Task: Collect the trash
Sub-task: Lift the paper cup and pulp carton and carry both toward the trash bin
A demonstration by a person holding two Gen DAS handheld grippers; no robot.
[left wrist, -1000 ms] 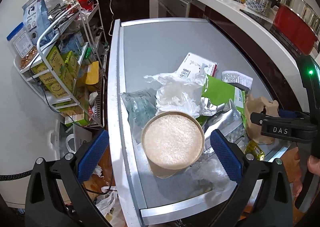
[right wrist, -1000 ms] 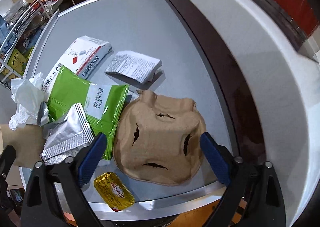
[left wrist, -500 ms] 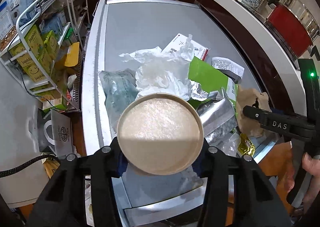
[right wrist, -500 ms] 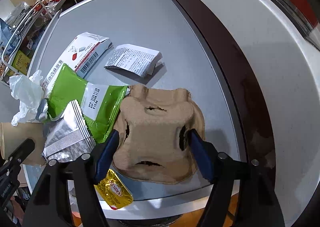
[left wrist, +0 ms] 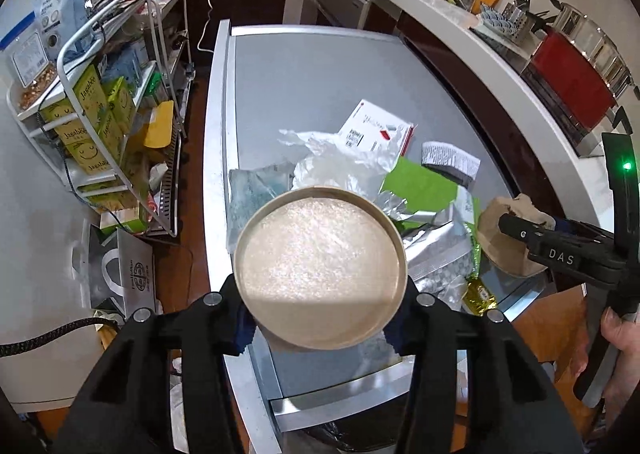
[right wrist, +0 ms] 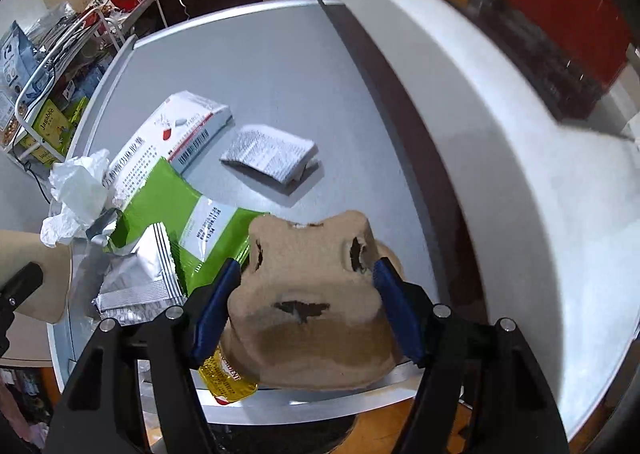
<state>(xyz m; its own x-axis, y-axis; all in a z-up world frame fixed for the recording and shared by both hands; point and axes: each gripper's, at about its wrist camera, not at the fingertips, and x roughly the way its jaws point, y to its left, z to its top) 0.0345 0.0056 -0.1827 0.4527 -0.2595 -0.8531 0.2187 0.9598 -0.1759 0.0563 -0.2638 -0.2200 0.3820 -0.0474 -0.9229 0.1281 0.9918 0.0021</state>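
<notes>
Trash on grey desk (left wrist: 304, 94), two items gripped.
Left hand-held gripper (left wrist: 322, 314) clamped on round tan paper cup (left wrist: 320, 266), raised at near edge; right hand-held gripper (right wrist: 308, 302), jaws just closing, clamps torn brown pulp tray (right wrist: 312, 314).

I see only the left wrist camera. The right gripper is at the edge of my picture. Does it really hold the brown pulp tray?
Observer: Yes. The right gripper has just been closing its jaws, and they press both sides of the brown pulp tray.
Operator: What lies below the tray?
Observer: A yellow butter packet, partly hidden by the tray's near corner.
Operator: Does the folded leaflet touch the green pouch?
Observer: No. The folded leaflet lies apart from the green pouch, on the bare grey table.
</notes>
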